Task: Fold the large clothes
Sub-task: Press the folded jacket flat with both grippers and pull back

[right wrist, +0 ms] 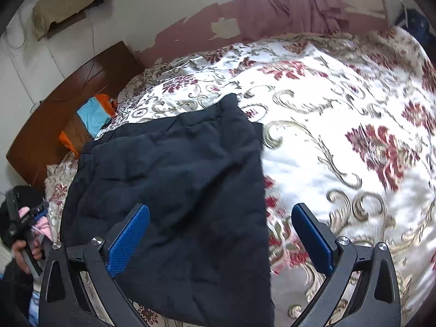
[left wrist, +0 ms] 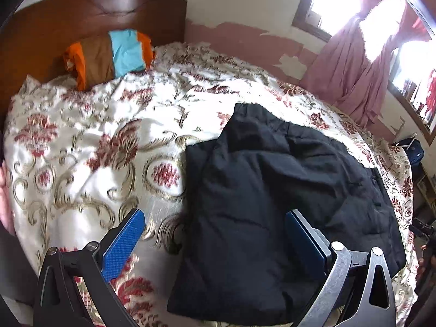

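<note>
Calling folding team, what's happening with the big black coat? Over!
Left hand-held gripper open, empty, above the coat. Right hand-held gripper open, empty too. Coat partly folded on the bed. Nothing in the way.

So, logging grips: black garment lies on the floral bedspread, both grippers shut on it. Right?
Not quite. Both grippers are open and hold nothing: left gripper, right gripper, shown in each wrist view. The black garment does lie on the bedspread.
</note>
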